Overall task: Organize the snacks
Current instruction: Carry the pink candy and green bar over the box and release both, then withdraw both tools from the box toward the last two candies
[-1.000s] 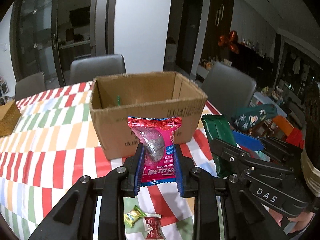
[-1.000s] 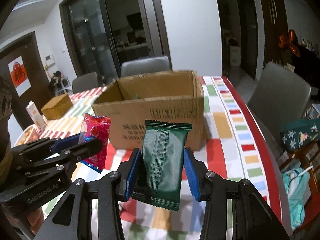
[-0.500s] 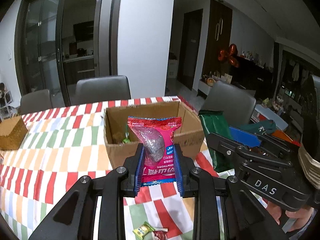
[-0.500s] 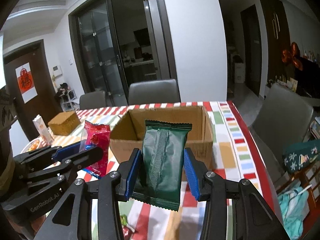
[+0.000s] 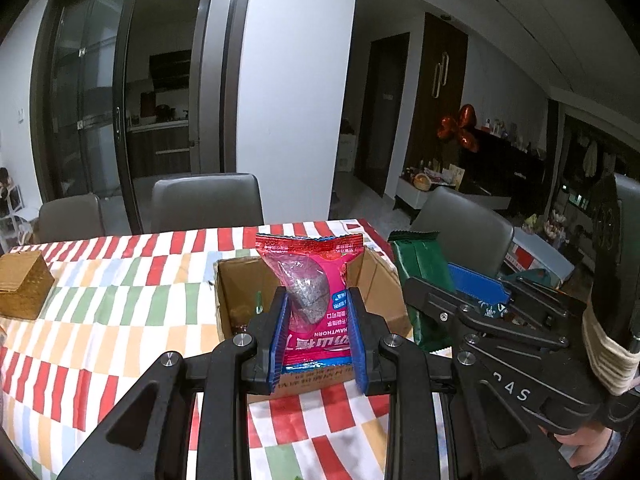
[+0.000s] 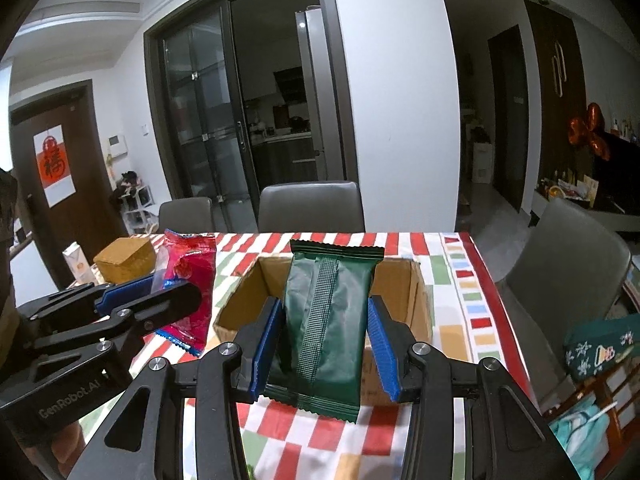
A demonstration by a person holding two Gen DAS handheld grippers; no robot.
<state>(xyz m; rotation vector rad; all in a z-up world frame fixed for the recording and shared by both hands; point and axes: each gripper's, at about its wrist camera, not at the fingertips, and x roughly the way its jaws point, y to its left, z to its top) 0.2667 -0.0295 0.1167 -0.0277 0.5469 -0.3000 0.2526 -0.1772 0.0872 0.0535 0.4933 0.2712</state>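
Here both snacks are up in the air in front of the open cardboard box [image 5: 384, 300], which sits on the desk [image 5: 120, 308] with its striped, checked cloth. The left hand-held gripper [image 5: 317, 334] is clenched on a pink hawthorn snack packet [image 5: 316, 280], its blue pads pinching the lower half so the crimped top stands upright; the right hand-held gripper [image 6: 324, 350] grasps a dark green wrapped bar [image 6: 328, 320] the same way, seam facing the camera. Each packet shows in the other view too, side by side and near each other but not touching. The step in hand looks like carrying both over the near wall of the box and dropping them in. To do it well, I would bring each packet fully past the near rim before letting go, since the packets hang below the pads and a low bottom edge could catch on the cardboard. Tipping the grippers forward so the packets point into the cavity would help them fall flat. Something small and green already lies inside the box; what it is cannot be told. Releasing one hand at a time, kept apart, should avoid the two tools knocking together.
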